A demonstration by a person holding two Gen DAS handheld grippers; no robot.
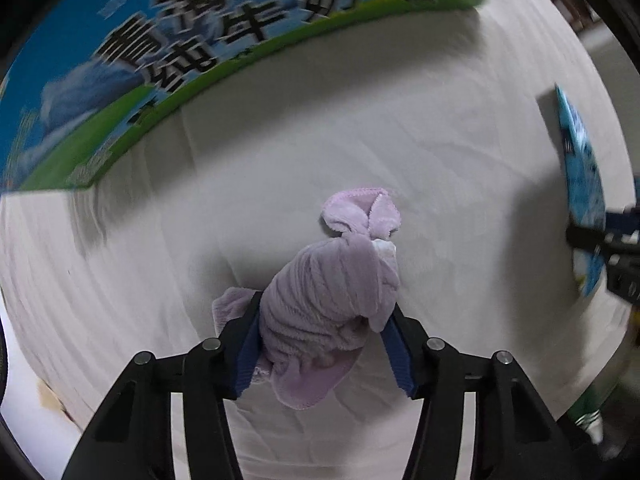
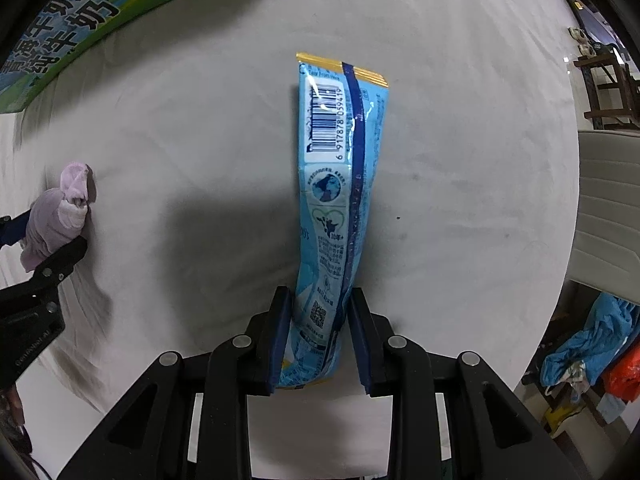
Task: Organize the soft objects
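Observation:
My left gripper [image 1: 324, 312] is shut on a rolled lilac towel [image 1: 332, 284] and holds it just above the white cloth-covered table [image 1: 360, 120]. The towel also shows at the left edge of the right wrist view [image 2: 60, 212], held in the left gripper [image 2: 48, 236]. My right gripper [image 2: 320, 312] is shut on the lower end of a long blue snack packet [image 2: 340, 184] with a barcode, which points away from me over the table [image 2: 460, 160]. The packet also shows at the right edge of the left wrist view [image 1: 580, 184], held in the right gripper [image 1: 588, 236].
A large blue and green milk carton box [image 1: 160, 52] stands at the far left of the table; it also shows in the right wrist view [image 2: 80, 20]. Beyond the table's right edge are a pale chair [image 2: 608, 208], a wooden rack [image 2: 608, 88] and bundled blue and orange cloth [image 2: 592, 356].

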